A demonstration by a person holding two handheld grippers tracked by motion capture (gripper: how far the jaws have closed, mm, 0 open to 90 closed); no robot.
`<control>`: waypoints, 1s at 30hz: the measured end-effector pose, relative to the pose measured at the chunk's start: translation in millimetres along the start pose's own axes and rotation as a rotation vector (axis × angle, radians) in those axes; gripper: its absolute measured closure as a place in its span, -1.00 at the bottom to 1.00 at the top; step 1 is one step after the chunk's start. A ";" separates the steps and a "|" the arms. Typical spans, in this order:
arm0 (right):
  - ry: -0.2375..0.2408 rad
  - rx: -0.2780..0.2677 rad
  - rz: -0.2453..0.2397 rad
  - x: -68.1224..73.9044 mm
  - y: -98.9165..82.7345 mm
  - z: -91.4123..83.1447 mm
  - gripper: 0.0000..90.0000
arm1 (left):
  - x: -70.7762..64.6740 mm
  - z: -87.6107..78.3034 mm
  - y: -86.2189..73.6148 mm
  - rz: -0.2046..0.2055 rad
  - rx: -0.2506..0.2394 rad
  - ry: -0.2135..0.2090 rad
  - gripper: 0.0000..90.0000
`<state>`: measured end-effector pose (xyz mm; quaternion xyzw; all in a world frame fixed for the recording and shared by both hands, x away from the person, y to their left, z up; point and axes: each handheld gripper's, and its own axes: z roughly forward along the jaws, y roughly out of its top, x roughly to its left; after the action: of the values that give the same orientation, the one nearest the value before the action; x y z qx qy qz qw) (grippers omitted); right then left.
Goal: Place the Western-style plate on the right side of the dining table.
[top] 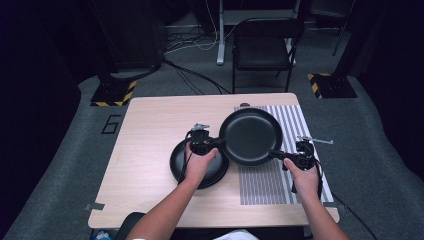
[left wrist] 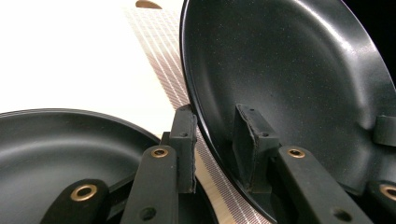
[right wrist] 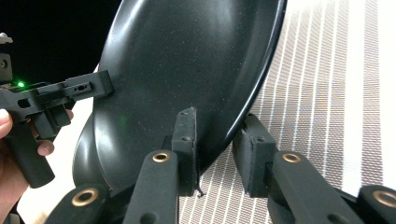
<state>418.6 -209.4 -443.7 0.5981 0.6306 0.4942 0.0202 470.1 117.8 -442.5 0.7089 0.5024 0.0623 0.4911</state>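
A black frying pan (top: 250,136) hangs tilted just above the table, held by both grippers. My left gripper (top: 220,142) is shut on its left rim; in the left gripper view the jaws (left wrist: 217,140) straddle the rim, one pad outside and one inside the pan (left wrist: 289,79). On the opposite rim my right gripper (top: 274,153) is shut too, and in the right gripper view the rim of the pan (right wrist: 187,60) runs between its pads (right wrist: 217,144). A second black pan (top: 197,167) lies flat on the table under the left hand, its bowl (left wrist: 51,149) beside the left jaw.
A grey striped mat (top: 280,175) covers the right part of the wooden table (top: 145,145), partly under the held pan. Beyond the table's far edge stands a black folding chair (top: 262,47), with cables on the floor (top: 190,75).
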 end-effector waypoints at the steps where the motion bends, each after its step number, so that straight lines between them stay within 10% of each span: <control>1: 0.000 0.000 0.000 0.0 0.0 0.0 0.58 | -0.8 1.2 0.1 0.003 0.000 -0.002 0.55; 30: -0.059 -0.051 0.034 -18.7 -5.6 -27.4 0.58 | -21.9 30.4 4.8 0.024 0.035 -0.072 0.55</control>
<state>402.8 -239.1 -443.9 0.6224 0.6065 0.4926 0.0455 480.2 81.6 -445.5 0.7252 0.4768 0.0342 0.4956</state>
